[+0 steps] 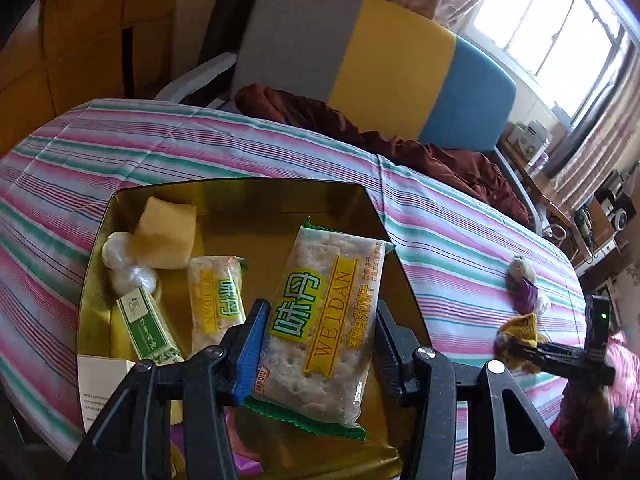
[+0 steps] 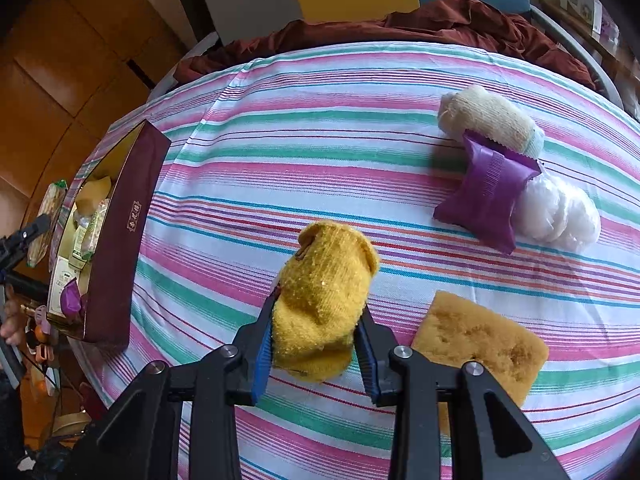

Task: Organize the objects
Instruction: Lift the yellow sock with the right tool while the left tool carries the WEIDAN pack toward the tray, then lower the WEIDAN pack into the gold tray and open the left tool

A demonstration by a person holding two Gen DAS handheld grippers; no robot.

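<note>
My left gripper (image 1: 318, 328) is shut on a Weidan cracker packet (image 1: 324, 320) and holds it over the gold-lined box (image 1: 96, 240). In the box lie a second cracker packet (image 1: 216, 296), a green and white stick pack (image 1: 148, 332), a yellow sponge (image 1: 166, 236) and a white plastic wad (image 1: 126, 264). My right gripper (image 2: 318, 320) is shut on a rolled yellow sock (image 2: 324, 292) just above the striped tablecloth. The box shows from outside, maroon, at the left in the right wrist view (image 2: 120, 240).
On the cloth to the right lie a cream sock roll (image 2: 488, 120), a purple packet (image 2: 484, 196), a white plastic wad (image 2: 560, 212) and a brown sponge (image 2: 484, 340). A chair (image 1: 360, 60) with a dark red cloth (image 2: 400, 24) stands behind the table.
</note>
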